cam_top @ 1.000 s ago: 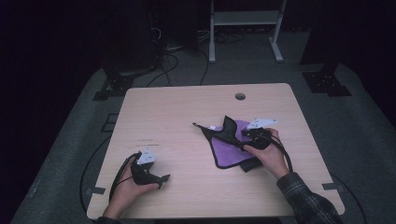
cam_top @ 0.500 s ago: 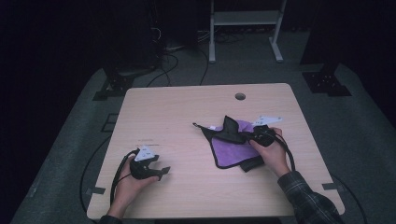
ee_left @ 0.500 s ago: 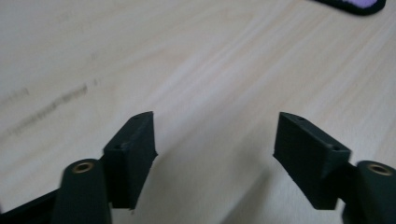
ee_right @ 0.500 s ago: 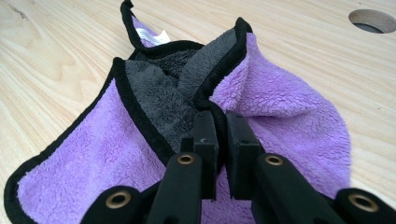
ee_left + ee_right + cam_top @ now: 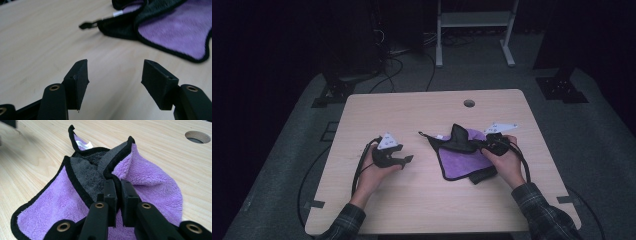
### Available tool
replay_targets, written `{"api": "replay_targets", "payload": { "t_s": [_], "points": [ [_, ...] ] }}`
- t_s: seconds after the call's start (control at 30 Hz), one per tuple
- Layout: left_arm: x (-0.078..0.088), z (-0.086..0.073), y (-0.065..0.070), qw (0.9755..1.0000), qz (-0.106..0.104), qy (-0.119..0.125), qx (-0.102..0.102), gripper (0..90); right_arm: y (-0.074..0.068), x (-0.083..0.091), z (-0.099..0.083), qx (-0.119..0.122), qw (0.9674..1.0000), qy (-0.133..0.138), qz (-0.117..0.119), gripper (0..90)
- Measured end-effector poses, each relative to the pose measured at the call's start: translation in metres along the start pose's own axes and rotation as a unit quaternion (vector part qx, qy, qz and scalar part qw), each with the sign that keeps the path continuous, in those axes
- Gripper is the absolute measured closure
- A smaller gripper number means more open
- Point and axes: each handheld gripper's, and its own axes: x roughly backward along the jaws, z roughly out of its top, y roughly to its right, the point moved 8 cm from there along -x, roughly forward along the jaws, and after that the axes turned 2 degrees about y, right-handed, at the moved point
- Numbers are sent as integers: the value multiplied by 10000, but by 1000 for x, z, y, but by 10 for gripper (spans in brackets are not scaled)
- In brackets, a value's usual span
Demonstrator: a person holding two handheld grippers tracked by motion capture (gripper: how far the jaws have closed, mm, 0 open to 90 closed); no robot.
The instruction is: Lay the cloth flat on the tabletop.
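Right gripper (image 5: 117, 185) clamped on black-edged fold of purple cloth (image 5: 459, 157); left gripper (image 5: 113, 75) bare-jawed, lately narrowing.

Cloth spread on table (image 5: 412, 210) directly ahead of and beneath right gripper, grey underside turned up at pinched edge. From left gripper, cloth well ahead and to the right, apart from both jaws. Round hole (image 5: 469, 103) in tabletop beyond cloth.
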Motion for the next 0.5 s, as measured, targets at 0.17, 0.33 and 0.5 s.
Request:
{"api": "replay_targets", "payload": {
  "t_s": [0.17,0.33,0.5],
  "points": [
    [-26,20,-6,9999,-48,26,-143,365,-1,0,0,-12,10000,-14,55,836],
    [-49,34,-11,9996,-101,0,-260,357,-2,1,1,-8,10000,-5,85,836],
    [-70,37,-16,9984,-104,-188,-528,354,-1,1,1,-11,9999,4,105,836]
  ]
}}
